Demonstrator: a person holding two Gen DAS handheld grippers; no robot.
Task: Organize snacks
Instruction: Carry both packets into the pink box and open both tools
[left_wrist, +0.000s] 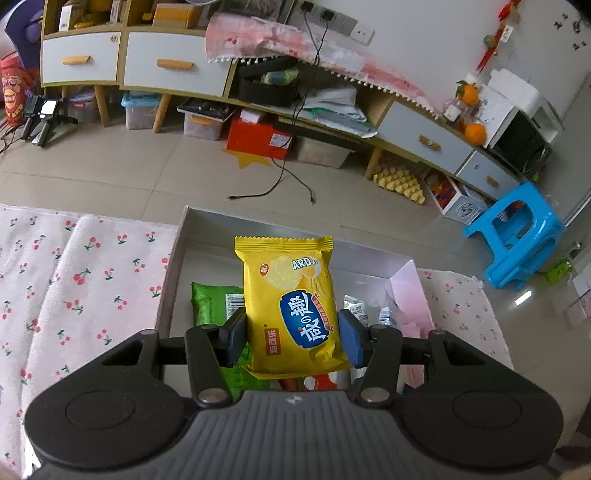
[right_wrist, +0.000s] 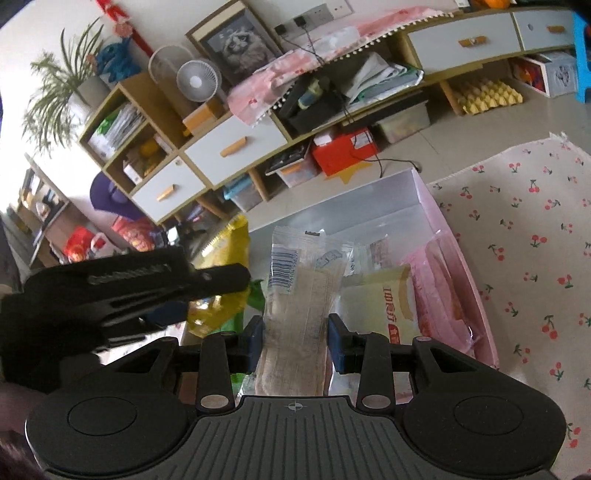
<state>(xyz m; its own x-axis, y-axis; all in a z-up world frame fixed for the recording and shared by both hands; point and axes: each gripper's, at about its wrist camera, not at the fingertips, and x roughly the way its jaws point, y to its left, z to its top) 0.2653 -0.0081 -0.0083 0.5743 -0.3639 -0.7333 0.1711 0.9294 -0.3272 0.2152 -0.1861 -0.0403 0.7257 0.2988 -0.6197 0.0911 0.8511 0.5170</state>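
Yellow chip bag (left_wrist: 291, 306) in my left gripper (left_wrist: 291, 338), clear pack (right_wrist: 295, 314) in my right gripper (right_wrist: 295, 341): I should lower both gently into the box (left_wrist: 177, 258).

We see a glossy yellow foil packet (left_wrist: 291, 310) pinched between the matt black plastic arms of the left gripper (left_wrist: 293, 338). Beneath it, the box (left_wrist: 177, 251) looks like smooth matt card. Beside the box lies soft, napped cherry-print cloth (left_wrist: 74, 280). The right gripper (right_wrist: 295, 341), ribbed matt plastic, clasps a clear crinkled plastic wrapper (right_wrist: 295, 317). Beyond the box, floor tiles (left_wrist: 147, 173) shine.
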